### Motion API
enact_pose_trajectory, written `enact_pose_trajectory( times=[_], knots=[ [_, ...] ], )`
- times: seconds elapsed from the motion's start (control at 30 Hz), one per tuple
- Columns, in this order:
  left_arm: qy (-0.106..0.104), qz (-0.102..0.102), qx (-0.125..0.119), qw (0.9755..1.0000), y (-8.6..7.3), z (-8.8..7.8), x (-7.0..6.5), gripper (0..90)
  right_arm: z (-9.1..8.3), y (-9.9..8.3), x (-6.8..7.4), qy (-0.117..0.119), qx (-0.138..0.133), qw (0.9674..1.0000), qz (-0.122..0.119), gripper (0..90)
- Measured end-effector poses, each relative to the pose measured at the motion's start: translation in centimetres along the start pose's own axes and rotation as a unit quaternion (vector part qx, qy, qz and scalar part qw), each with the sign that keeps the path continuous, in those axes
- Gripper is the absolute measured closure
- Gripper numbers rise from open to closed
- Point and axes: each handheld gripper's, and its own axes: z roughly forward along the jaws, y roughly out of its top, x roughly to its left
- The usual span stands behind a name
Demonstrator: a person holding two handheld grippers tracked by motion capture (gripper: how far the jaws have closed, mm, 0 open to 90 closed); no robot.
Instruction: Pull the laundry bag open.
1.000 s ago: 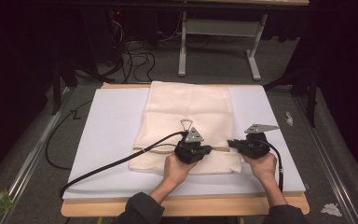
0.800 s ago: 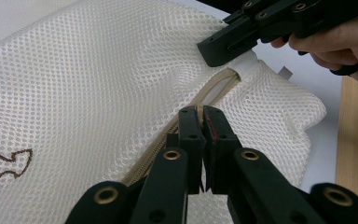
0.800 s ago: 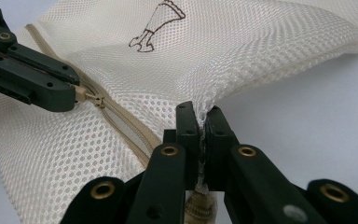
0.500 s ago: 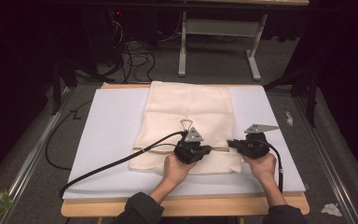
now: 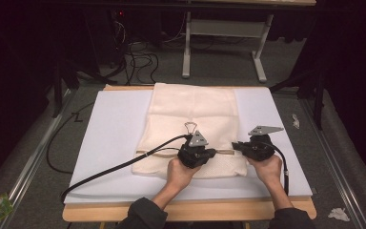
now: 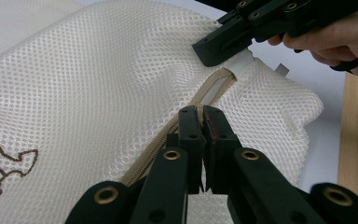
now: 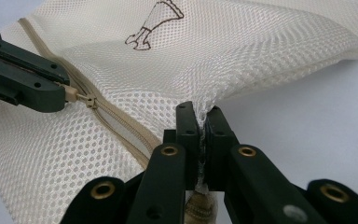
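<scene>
Nothing has moved since the earlier frames: both hands and the mesh bag lie where they did, so the zipper work is at a standstill, with both grips set and, by my reading, the pull along the zipper not yet begun.

High view: the bag lies in the middle of the frame on a white board. The left gripper sits at lower centre, on the zipper line across the bag's near part. The right gripper is just to its right, at the bag's right edge. Each trails a black cable. The board rests on a wooden table, whose edge runs along the bottom. Beyond it, in the upper part, the room is dark: a grey floor, loose wires and the white legs of a desk. A crumpled scrap lies at lower right.

Left gripper view: the left gripper, at centre, has its jaws pressed together on the tan zipper, pinching what I take for the slider's tab. At upper right the right gripper clamps the white end of the zipper tape.

Right gripper view: the right gripper, at centre, is pinched tight on the mesh at the zipper's end. At left the left gripper holds the slider by its tab. The zipper looks closed between the two grips. A brown embroidered figure shows at the top.
</scene>
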Motion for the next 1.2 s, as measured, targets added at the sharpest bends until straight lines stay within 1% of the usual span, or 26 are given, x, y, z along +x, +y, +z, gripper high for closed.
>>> enact_pose_trajectory(
  times=[0.03,0.17,0.23,0.27,0.3,0.4,0.5,0.6,0.7,0.8,0.83,0.9,1.0,1.03,1.07,1.2],
  knots=[
    [0.0,0.0,-0.001,1.0,0.0,-0.1,0.0,87.2,0.0,0.1,0.1,-0.001,0.0,1.0,0.003,88.2],
    [0.001,0.004,-0.002,1.0,0.0,-0.4,0.1,87.2,0.0,0.1,0.3,-0.007,0.004,1.0,-0.001,88.2],
    [0.001,0.0,-0.006,1.0,-0.1,-0.7,0.3,87.2,0.1,0.1,0.2,-0.006,0.007,0.9999,0.004,88.2],
    [-0.001,-0.006,-0.009,0.9999,-0.2,-0.7,0.4,87.2,0.1,0.1,0.2,-0.005,0.006,1.0,0.004,88.2],
    [-0.001,-0.006,-0.009,0.9999,-0.2,-0.7,0.4,87.2,0.1,0.1,0.2,-0.005,0.006,1.0,0.004,88.2],
    [-0.007,-0.013,-0.012,0.9998,-0.2,-0.6,0.6,87.2,0.1,0.2,0.2,-0.01,0.006,0.9999,0.003,88.2],
    [-0.008,-0.012,-0.013,0.9998,-0.2,-0.6,0.6,87.2,0.1,0.1,0.2,-0.01,0.002,0.9999,0.011,88.2],
    [-0.005,-0.007,-0.01,0.9999,-0.3,-0.7,0.5,87.2,0.3,0.0,0.2,-0.009,0.002,0.9999,0.007,88.2],
    [-0.005,-0.008,-0.007,0.9999,-0.3,-0.7,0.4,87.2,0.2,0.0,0.4,-0.009,0.003,0.9999,0.009,88.2],
    [-0.006,-0.009,-0.004,0.9999,-0.1,-0.9,0.6,87.3,0.2,0.0,0.2,-0.005,-0.001,1.0,0.005,88.2],
    [-0.004,-0.009,-0.004,0.9999,-0.1,-0.9,0.7,87.3,0.2,0.0,0.2,-0.005,-0.003,1.0,0.007,88.2],
    [-0.002,-0.008,-0.004,1.0,0.0,-1.1,0.7,87.3,0.2,0.0,0.2,-0.008,-0.003,1.0,0.002,88.2],
    [-0.002,-0.008,-0.004,1.0,0.0,-1.3,0.6,87.4,0.0,0.0,0.2,-0.007,-0.001,0.9999,0.007,88.2],
    [-0.002,-0.008,-0.004,1.0,0.1,-1.3,0.6,87.4,-0.1,0.0,0.2,-0.008,-0.002,1.0,0.003,88.2],
    [-0.002,-0.007,-0.003,1.0,0.1,-1.3,0.6,87.3,-0.1,0.1,0.3,-0.009,-0.005,0.9999,0.006,88.2],
    [0.002,-0.003,-0.003,1.0,0.0,-1.5,0.8,87.4,0.1,0.1,0.2,-0.007,-0.006,0.9999,0.008,88.2]
  ],
)
